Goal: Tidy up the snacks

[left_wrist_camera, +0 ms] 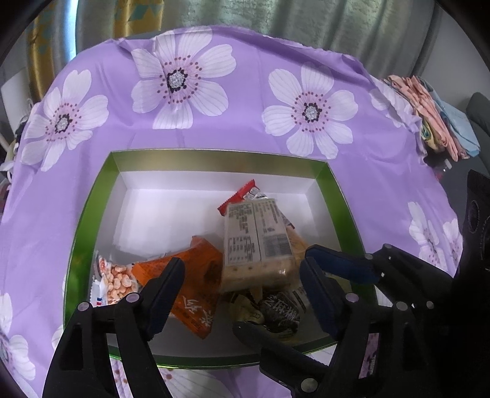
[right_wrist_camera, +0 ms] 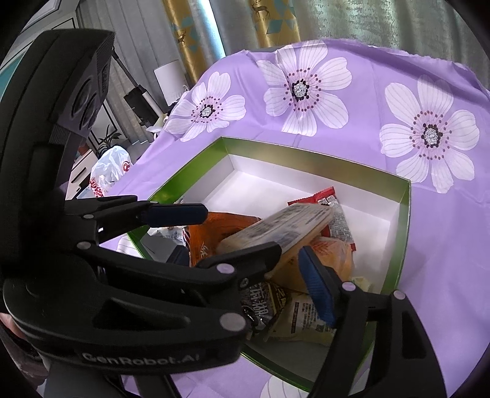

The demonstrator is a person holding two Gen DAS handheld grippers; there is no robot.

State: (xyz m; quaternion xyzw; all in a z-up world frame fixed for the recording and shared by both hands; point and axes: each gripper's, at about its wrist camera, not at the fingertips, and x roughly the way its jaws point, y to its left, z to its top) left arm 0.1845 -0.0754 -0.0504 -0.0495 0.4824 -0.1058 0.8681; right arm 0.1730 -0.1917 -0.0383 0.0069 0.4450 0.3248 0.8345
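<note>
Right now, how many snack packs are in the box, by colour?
Red pack: 1
Orange pack: 1
Clear cracker pack: 1
White peanut pack: 1
Dark pack: 1
Total: 5 plainly seen; others lie partly hidden.

**Soft daylight, fisheye warping, local blur**

Both views are evenly lit by daylight filtered through curtains (right_wrist_camera: 352,21). The cracker pack (left_wrist_camera: 257,242) is smeared by motion blur. Glare whitens the box (left_wrist_camera: 214,160) interior. Edges are bent and vignetted black.
</note>
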